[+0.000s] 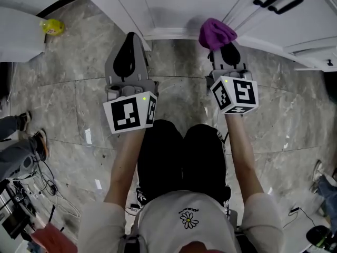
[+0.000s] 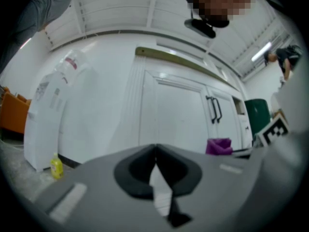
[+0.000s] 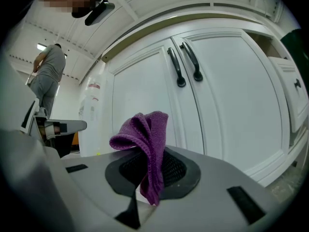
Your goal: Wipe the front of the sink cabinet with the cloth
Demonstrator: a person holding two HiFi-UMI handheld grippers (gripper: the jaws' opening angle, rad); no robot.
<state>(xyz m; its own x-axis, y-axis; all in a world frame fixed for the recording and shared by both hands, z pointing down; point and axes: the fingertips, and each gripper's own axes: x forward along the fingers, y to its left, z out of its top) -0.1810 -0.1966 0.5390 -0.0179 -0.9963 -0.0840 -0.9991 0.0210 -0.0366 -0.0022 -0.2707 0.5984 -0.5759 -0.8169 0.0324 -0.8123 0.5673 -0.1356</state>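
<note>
A purple cloth (image 1: 216,33) is pinched in my right gripper (image 1: 222,49), which is shut on it just short of the white sink cabinet (image 1: 179,4). In the right gripper view the cloth (image 3: 145,146) bunches up above the jaws, in front of the cabinet doors (image 3: 212,95) with two black handles (image 3: 186,64). My left gripper (image 1: 128,51) is shut on nothing and points at the cabinet's left corner. From the left gripper view, the cloth (image 2: 219,146) shows at the right, before the cabinet (image 2: 178,115).
A yellow bottle (image 1: 52,27) stands on the grey marble floor (image 1: 79,104) beside a white appliance (image 1: 18,33) at far left. Cables (image 1: 37,186) and other people's feet (image 1: 31,136) lie at the left edge. My knees (image 1: 181,152) are below the grippers.
</note>
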